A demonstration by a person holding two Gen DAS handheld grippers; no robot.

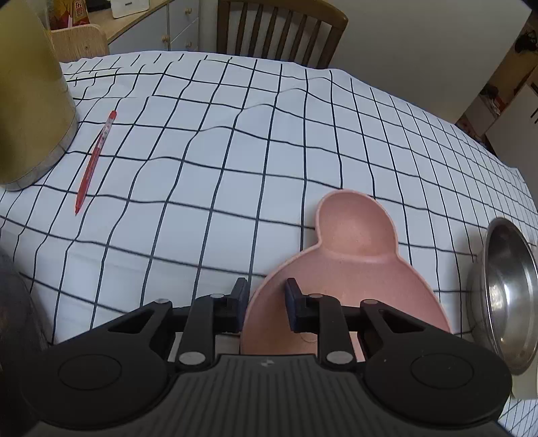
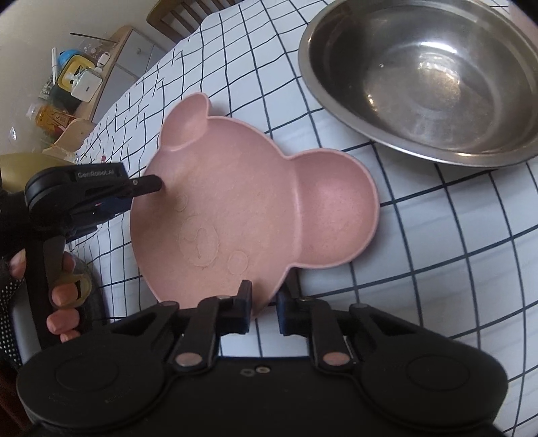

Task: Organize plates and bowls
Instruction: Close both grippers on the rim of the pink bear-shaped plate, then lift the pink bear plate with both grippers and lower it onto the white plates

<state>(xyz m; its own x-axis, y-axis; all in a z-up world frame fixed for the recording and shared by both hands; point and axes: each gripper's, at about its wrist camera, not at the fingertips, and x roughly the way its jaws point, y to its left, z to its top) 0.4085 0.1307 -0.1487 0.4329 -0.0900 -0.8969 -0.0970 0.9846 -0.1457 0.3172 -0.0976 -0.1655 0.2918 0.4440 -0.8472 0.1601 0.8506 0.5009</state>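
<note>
Pink bear-shaped plate (image 2: 235, 208) sits clamped at its rim in both grippers' jaws; only the left wrist view shows a red pen (image 1: 95, 161) far beyond them.

We see a pale pink plate (image 2: 242, 201) w/ faint speckles, on a white tablecloth (image 1: 235, 141) w/ dark grid lines. Steel bowl (image 2: 433, 77) is silver-grey, pen (image 1: 95, 161) red, grippers black.

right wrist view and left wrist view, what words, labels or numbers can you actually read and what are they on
"GenRobot.AI": raised lettering on the left hand-held gripper, seen in the right wrist view.
Red packet on the far counter: printed characters, too blurred to read.
Yellow box on the shelf: label too small to read.
Red pen: barrel print too small to read.
Pink plate and steel bowl: no text.
</note>
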